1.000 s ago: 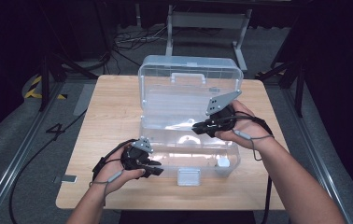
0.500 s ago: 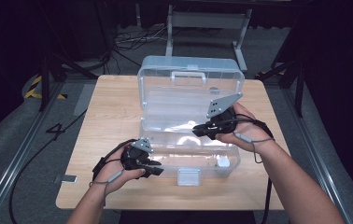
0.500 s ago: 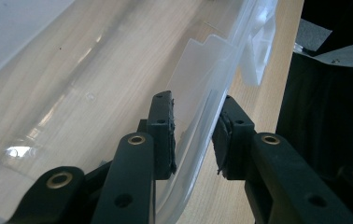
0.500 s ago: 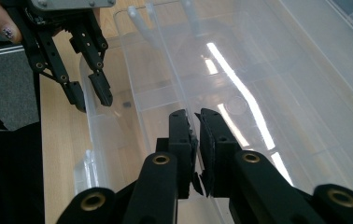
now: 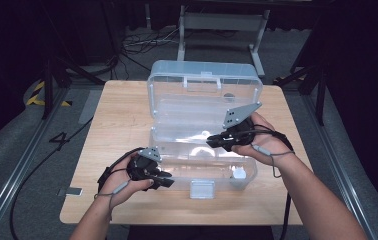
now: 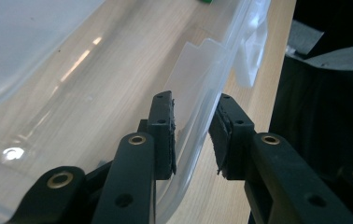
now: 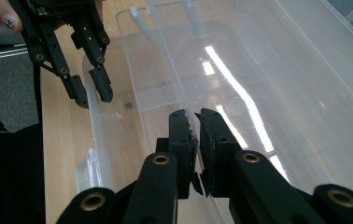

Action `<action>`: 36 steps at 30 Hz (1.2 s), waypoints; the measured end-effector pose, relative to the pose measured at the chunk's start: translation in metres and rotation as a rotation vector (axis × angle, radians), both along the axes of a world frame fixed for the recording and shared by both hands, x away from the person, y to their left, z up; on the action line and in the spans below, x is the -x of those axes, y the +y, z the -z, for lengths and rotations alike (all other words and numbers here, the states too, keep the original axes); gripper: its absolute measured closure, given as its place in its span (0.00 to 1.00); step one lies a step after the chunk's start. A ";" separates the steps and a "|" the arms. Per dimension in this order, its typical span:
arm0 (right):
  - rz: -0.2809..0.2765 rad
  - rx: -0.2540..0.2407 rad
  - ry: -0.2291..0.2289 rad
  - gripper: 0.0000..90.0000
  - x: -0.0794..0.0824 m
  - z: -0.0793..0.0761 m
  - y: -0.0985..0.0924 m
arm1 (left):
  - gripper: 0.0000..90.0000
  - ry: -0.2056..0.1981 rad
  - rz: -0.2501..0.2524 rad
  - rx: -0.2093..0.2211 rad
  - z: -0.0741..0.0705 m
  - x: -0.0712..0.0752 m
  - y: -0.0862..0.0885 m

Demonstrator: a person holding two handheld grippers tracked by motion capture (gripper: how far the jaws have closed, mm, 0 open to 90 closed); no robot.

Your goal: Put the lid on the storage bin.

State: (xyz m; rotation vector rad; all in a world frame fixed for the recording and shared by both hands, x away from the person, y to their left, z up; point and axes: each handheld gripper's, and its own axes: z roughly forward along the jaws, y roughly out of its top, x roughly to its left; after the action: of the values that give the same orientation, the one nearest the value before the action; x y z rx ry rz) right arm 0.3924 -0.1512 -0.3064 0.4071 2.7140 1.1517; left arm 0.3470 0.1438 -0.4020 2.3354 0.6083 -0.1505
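One clear box [image 5: 204,107]: L gripper [image 6: 193,135] jaws astride its wall, R gripper [image 7: 195,140] jaws clamped on wall.

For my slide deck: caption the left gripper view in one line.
Left gripper straddles the front wall of a clear plastic box on a wooden table.

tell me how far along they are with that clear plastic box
Done: the clear plastic box sits on the wooden table with its lid raised. In hand: the left gripper straddles the front wall without visibly clamping it; the right gripper looks shut on the right-side wall. Left: whatever comes next, probably closing it; the front latch hangs unfastened.
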 end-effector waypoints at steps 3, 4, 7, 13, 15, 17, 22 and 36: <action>-0.003 -0.001 0.000 0.93 0.001 0.001 0.000 | 0.81 -0.001 -0.008 0.120 -0.012 0.002 0.008; -0.004 -0.001 0.001 0.93 0.001 0.001 -0.001 | 0.82 -0.009 -0.014 0.137 -0.016 0.003 0.011; -0.004 -0.002 -0.001 0.93 0.001 0.001 0.000 | 0.84 -0.024 -0.028 0.167 -0.026 0.004 0.019; 0.001 -0.004 -0.005 0.93 0.003 0.002 -0.001 | 0.89 -0.044 -0.048 0.186 -0.035 0.003 0.031; 0.002 -0.005 -0.003 0.93 0.003 0.002 -0.001 | 0.90 -0.054 -0.065 0.201 -0.039 0.003 0.035; 0.002 -0.006 -0.003 0.93 0.004 0.002 -0.001 | 0.88 -0.072 -0.086 0.210 -0.044 0.002 0.041; 0.006 -0.011 -0.005 0.93 0.006 0.004 -0.002 | 0.91 -0.095 -0.128 0.247 -0.055 0.001 0.056; 0.017 -0.024 -0.004 0.92 0.012 0.008 -0.002 | 0.93 -0.177 -0.189 0.268 -0.074 -0.008 0.072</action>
State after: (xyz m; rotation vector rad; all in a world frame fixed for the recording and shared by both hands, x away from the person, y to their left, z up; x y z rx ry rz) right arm 0.3805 -0.1536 -0.3145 0.4299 2.6905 1.1813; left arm 0.3555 0.2162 -0.3275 1.9967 0.6722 0.0586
